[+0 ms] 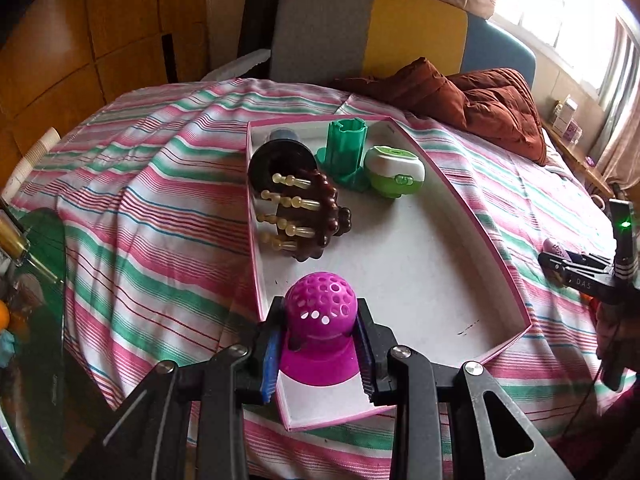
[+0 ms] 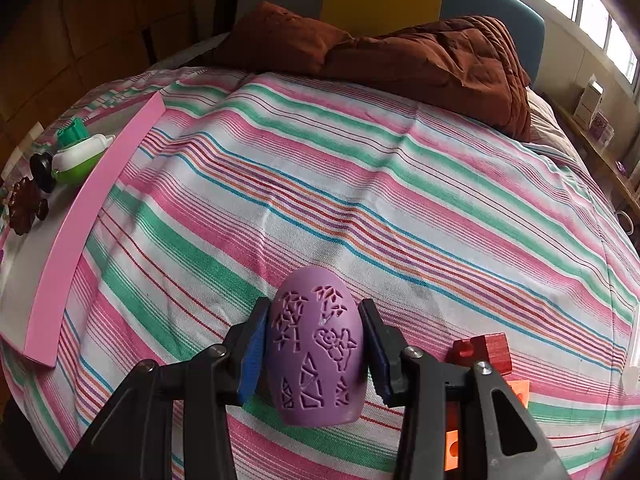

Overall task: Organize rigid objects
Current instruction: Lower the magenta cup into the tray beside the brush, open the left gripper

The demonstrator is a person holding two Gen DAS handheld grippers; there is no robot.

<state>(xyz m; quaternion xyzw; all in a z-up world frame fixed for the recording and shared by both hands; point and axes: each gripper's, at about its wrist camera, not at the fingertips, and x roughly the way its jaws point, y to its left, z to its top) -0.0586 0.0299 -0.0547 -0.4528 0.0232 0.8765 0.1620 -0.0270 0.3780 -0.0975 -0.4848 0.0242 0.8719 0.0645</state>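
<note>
My left gripper is shut on a magenta perforated ball-shaped piece, held over the near end of the pink-rimmed white tray. At the tray's far end lie a dark brown beaded massager, a green cylinder and a white-and-green container. My right gripper is shut on a lilac carved egg above the striped bedspread, right of the tray. The right gripper also shows at the right edge of the left wrist view.
Red and orange blocks lie just right of my right gripper. A rust-brown quilt is bunched at the head of the bed, before a grey, yellow and blue headboard. A glass table with clutter stands at the left.
</note>
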